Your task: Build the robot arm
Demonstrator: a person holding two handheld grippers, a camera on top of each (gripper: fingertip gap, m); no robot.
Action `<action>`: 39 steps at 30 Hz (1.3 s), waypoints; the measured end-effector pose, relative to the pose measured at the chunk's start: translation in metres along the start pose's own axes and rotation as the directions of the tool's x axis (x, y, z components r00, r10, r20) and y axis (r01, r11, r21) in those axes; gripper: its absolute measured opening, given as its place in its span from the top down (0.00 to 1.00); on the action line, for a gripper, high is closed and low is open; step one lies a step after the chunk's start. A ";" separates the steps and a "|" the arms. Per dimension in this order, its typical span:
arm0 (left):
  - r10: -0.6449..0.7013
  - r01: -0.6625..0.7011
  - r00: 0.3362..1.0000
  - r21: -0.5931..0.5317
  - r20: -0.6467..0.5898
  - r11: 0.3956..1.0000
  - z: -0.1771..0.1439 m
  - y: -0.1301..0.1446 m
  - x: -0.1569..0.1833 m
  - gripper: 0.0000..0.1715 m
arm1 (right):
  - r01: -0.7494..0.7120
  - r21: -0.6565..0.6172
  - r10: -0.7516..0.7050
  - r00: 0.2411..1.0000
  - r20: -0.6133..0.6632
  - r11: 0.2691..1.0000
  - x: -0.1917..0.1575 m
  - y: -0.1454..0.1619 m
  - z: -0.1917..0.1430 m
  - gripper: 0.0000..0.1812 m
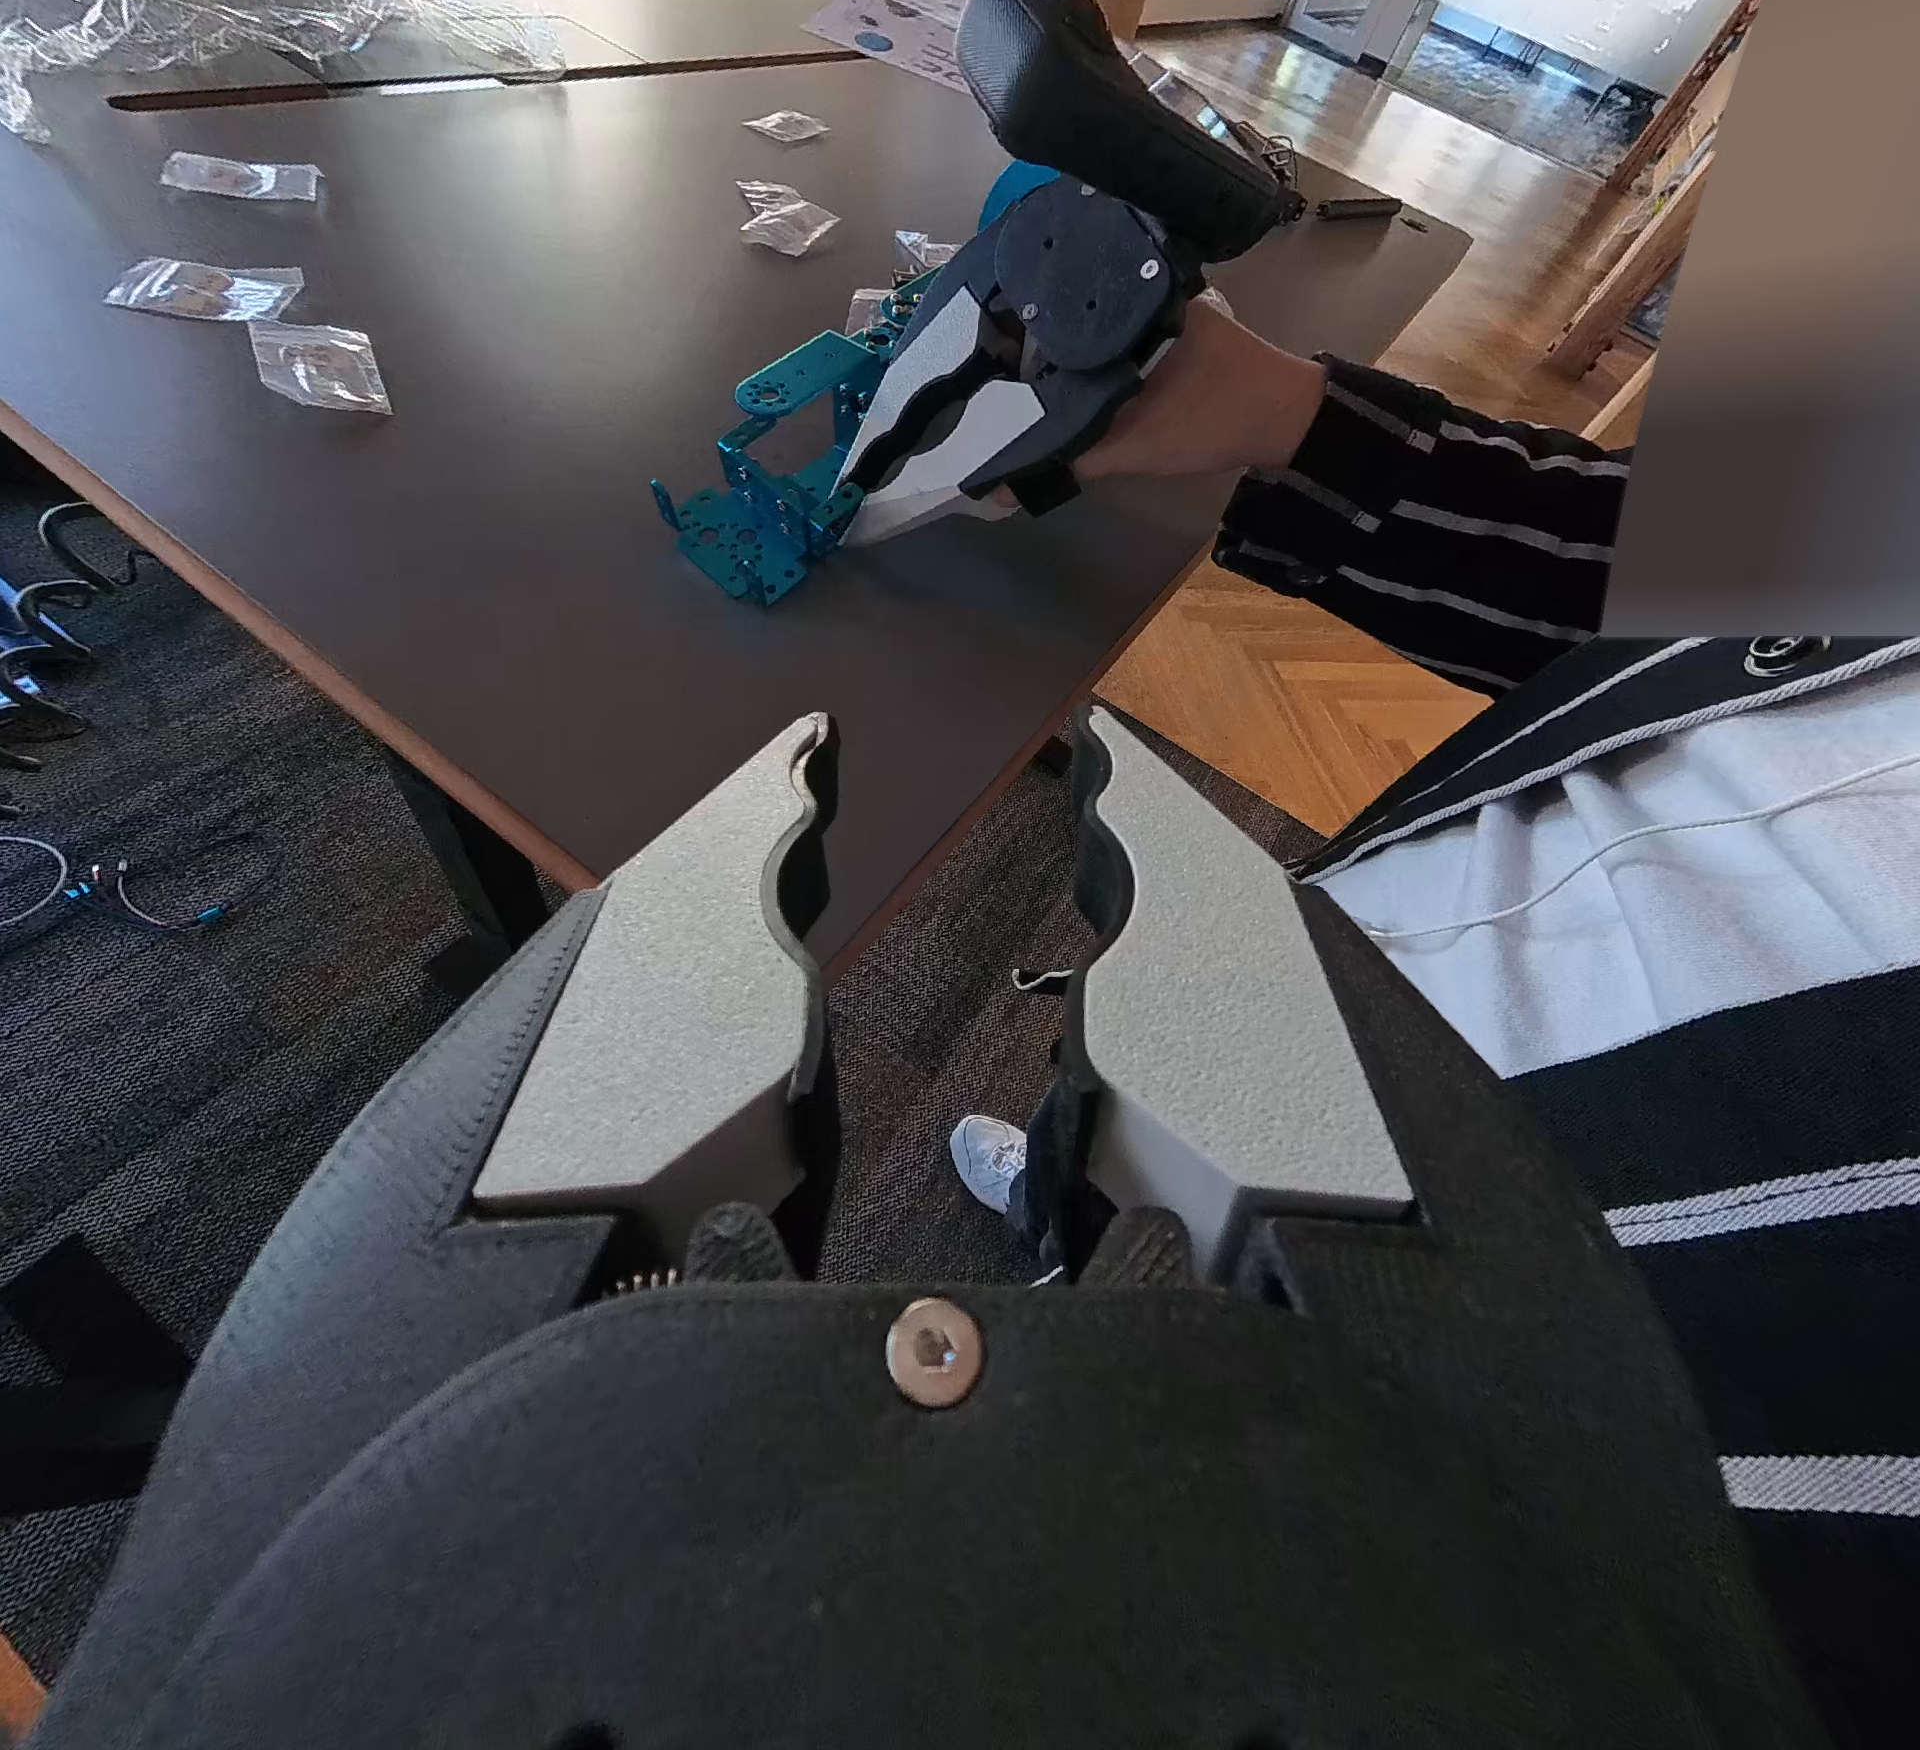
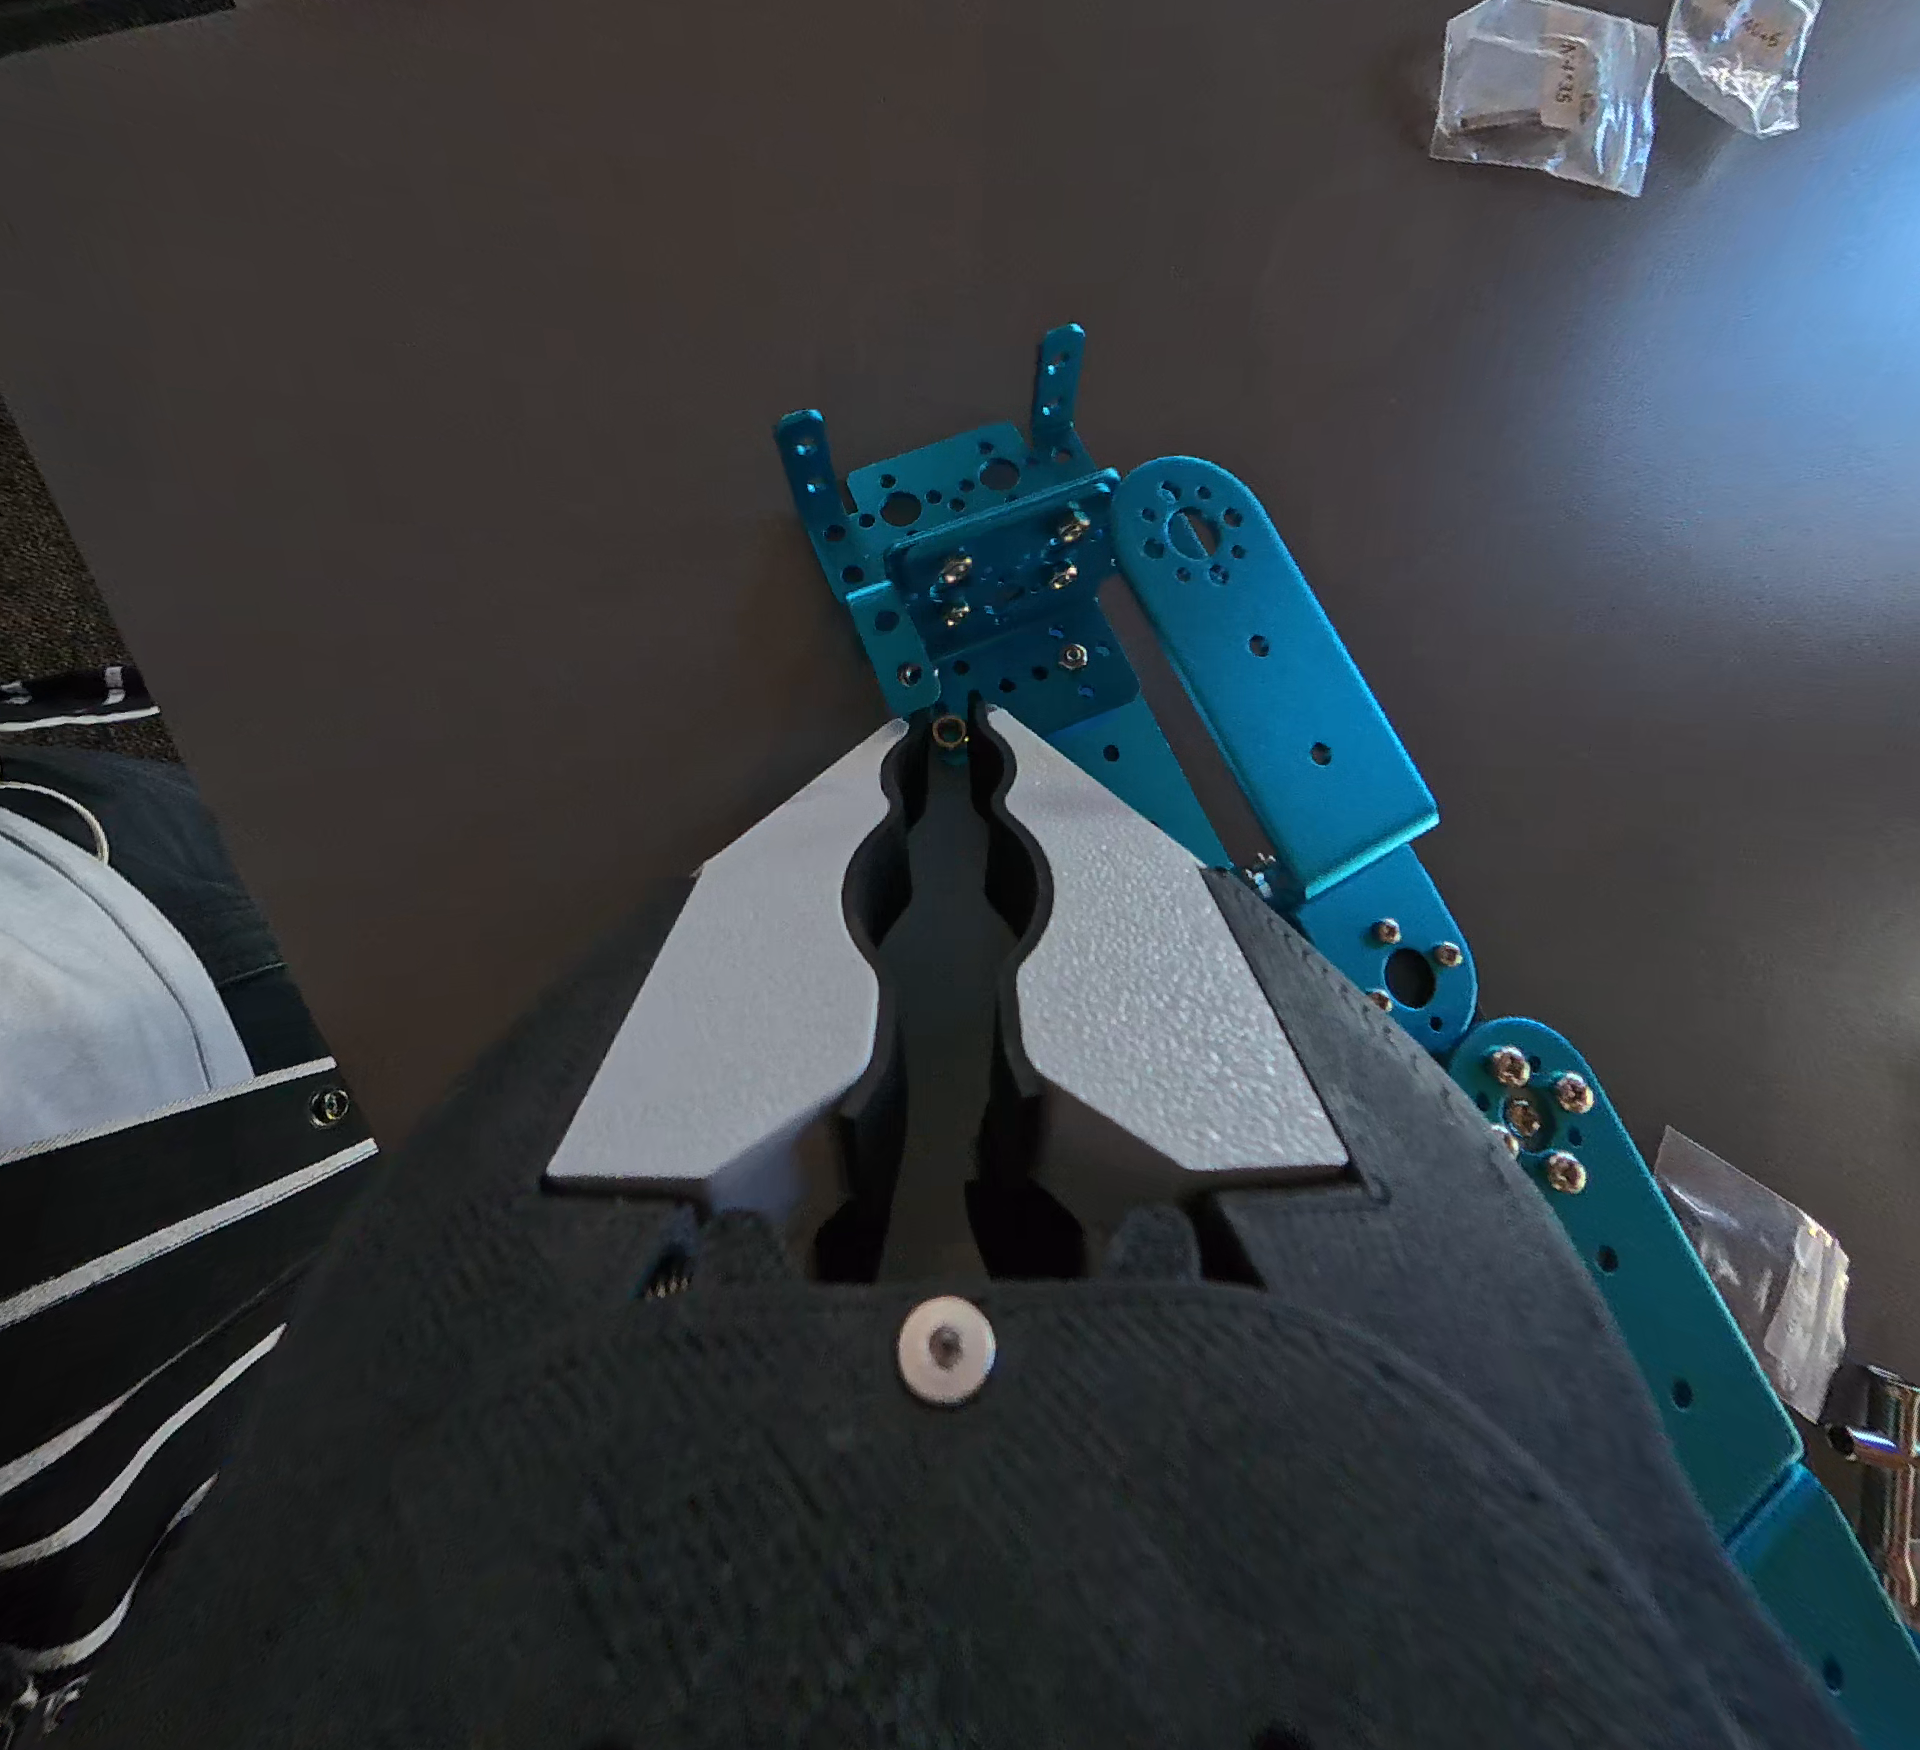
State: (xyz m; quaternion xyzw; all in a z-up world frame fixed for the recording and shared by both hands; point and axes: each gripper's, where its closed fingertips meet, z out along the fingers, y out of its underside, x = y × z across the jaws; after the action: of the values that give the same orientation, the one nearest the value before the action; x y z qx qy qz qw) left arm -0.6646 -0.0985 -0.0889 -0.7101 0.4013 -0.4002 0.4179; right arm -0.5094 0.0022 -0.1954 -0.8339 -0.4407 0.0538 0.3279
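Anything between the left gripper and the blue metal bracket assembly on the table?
Only bare dark tabletop, in the left wrist view. The open left gripper is off the table's corner; the right gripper meets the bracket assembly from the far side.

Plenty of bare table near and left of the blue bracket assembly; small plastic bags clutter the far left.
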 end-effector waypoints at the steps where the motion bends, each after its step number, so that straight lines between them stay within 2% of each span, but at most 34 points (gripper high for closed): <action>1: 0.001 -0.001 1.000 0.000 0.001 1.000 0.000 0.000 0.000 0.75 | 0.001 0.000 -0.001 1.000 0.002 1.000 0.000 0.000 0.000 0.96; 29: 0.002 -0.002 1.000 -0.006 -0.001 1.000 0.000 0.002 0.002 0.74 | 0.011 0.062 -0.009 0.999 -0.031 0.998 0.000 0.000 -0.015 0.93; 36: -0.005 0.005 0.999 -0.007 -0.043 1.000 0.006 0.001 -0.001 0.74 | 0.007 0.168 0.004 0.998 -0.070 0.986 -0.004 0.002 -0.044 0.93; 39: 0.017 -0.018 0.998 -0.013 -0.067 1.000 0.011 -0.002 0.001 0.74 | 0.007 0.211 0.008 0.997 -0.071 0.977 -0.004 -0.001 -0.047 0.93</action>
State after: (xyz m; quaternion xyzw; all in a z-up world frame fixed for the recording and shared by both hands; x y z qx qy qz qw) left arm -0.6538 -0.0956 -0.0910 -0.6957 0.4238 -0.4174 0.4029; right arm -0.4950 -0.0233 -0.1589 -0.7958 -0.4203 0.0706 0.4301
